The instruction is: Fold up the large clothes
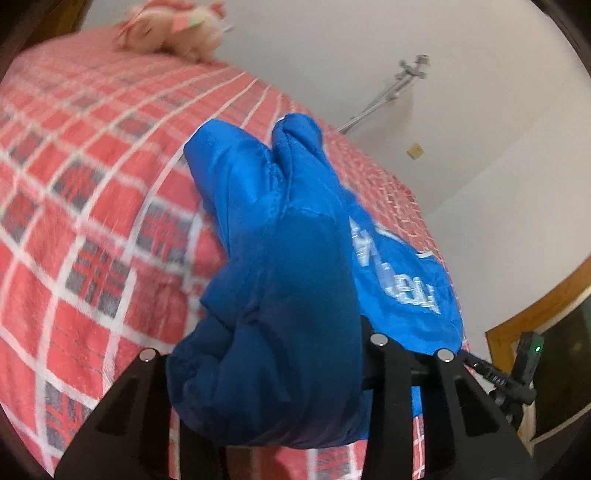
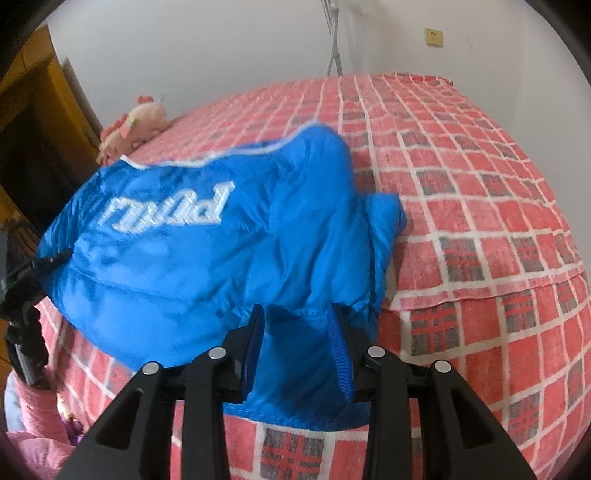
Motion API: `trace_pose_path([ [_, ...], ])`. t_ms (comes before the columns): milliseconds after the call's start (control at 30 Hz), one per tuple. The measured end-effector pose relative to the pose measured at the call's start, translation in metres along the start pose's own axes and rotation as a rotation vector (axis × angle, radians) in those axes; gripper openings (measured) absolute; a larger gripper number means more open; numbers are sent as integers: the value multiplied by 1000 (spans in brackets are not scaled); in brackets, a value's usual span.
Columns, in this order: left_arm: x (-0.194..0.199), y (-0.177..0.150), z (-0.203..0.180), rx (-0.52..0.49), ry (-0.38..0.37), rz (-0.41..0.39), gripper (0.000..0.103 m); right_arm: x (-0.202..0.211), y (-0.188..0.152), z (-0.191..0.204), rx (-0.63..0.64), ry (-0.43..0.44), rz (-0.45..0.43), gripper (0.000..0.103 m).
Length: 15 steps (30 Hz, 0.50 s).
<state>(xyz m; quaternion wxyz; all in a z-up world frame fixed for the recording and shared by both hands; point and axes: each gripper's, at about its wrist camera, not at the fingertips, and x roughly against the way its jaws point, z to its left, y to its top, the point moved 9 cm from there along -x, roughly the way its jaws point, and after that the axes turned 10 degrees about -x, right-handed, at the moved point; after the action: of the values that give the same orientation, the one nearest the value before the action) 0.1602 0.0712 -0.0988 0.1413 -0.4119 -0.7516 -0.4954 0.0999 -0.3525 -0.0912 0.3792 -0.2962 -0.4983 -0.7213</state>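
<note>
A puffy, shiny blue padded jacket [image 2: 207, 251] with white lettering lies bunched on the bed's red, white and grey checked cover [image 2: 480, 206]. The right gripper [image 2: 299, 332] is clamped on a fold at the jacket's near edge. The left gripper [image 1: 266, 354] has a thick wad of the same blue fabric filling its jaws. A pink plush toy [image 1: 173, 26] rests at the bed's far side.

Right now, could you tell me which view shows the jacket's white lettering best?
The right wrist view: the lettering faces the camera whole on the jacket. The left wrist view shows it edge-on and blurred.
</note>
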Motion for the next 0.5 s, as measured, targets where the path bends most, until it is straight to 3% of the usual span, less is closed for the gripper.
trace_pose_path([
  [167, 18, 23, -51, -127, -1, -35, 35, 22, 4, -4, 29, -26, -26, 37],
  [300, 21, 38, -115, -276, -15, -52, 35, 32, 2, -9, 33, -37, -18, 37],
  [500, -12, 30, -205, -478, -43, 2, 35, 55, 0, -15, 37, -45, -61, 37],
])
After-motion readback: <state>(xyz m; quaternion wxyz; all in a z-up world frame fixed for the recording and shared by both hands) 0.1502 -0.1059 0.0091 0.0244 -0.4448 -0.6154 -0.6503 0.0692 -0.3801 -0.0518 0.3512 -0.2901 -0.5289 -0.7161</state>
